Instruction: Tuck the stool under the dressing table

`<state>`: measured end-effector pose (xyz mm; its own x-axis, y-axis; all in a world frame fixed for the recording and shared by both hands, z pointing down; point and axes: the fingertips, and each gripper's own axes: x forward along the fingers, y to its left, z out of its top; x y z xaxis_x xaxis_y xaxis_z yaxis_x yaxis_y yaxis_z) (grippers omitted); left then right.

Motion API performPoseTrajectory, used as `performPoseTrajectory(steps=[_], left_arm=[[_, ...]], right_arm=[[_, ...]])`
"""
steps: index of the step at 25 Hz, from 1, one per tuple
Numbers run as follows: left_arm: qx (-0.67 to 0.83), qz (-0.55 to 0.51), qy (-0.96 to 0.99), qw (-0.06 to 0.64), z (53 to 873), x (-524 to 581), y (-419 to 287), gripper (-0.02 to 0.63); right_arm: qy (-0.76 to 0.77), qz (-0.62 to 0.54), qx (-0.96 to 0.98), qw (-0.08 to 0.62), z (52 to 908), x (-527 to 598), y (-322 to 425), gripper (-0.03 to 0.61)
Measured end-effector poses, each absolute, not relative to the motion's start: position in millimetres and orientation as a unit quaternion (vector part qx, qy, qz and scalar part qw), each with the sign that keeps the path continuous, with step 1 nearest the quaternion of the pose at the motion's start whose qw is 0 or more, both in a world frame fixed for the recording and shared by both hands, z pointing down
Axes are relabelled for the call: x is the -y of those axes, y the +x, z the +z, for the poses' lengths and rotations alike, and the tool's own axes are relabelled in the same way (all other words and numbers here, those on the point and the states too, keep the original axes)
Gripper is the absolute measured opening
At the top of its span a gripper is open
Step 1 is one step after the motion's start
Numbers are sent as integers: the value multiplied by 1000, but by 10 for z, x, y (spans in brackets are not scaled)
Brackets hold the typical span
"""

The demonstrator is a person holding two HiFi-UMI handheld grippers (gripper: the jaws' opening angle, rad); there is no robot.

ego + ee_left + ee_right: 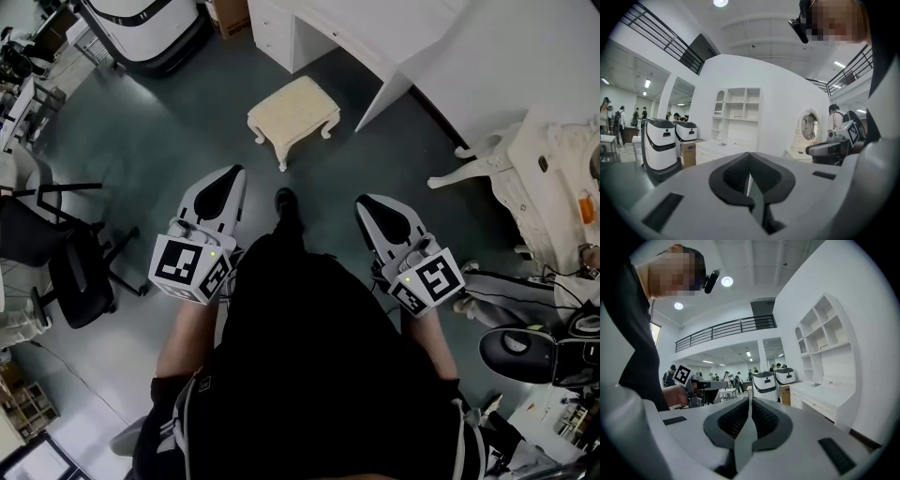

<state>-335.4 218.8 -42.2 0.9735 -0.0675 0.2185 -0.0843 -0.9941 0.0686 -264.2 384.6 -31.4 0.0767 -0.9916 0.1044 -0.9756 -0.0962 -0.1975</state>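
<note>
A cream stool [292, 110] with curved white legs stands on the dark floor, just out from the white dressing table [394, 42] at the top of the head view. My left gripper [234, 172] is shut and empty, below and left of the stool. My right gripper [362, 202] is also shut and empty, below and right of it. Neither touches the stool. In the left gripper view the jaws [750, 178] meet with nothing between them, and the dressing table [717, 149] shows beyond. In the right gripper view the jaws [749, 406] are pressed together, with the dressing table [825, 397] at the right.
A black office chair [66, 262] stands at the left. A white ornate chair [525, 169] is at the right, with cables and equipment [534, 352] on the floor below it. White service robots [661, 143] stand beside a cardboard box. People stand far off in the hall.
</note>
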Motion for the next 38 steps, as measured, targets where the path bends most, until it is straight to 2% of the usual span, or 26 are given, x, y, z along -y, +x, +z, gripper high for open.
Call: performPoseTrajectory(steps=[14, 25, 38], left_arm=[[37, 116, 991, 57, -226, -1393, -2428, 5], [42, 116, 990, 68, -158, -414, -1577, 6], [88, 129, 982, 109, 109, 476, -1227, 6]], right_arm=[[-739, -128, -660, 33, -74, -3129, -1728, 21], [-706, -119, -698, 11, -148, -1841, -902, 21], [-653, -160, -740, -17, -8, -774, -473, 21]])
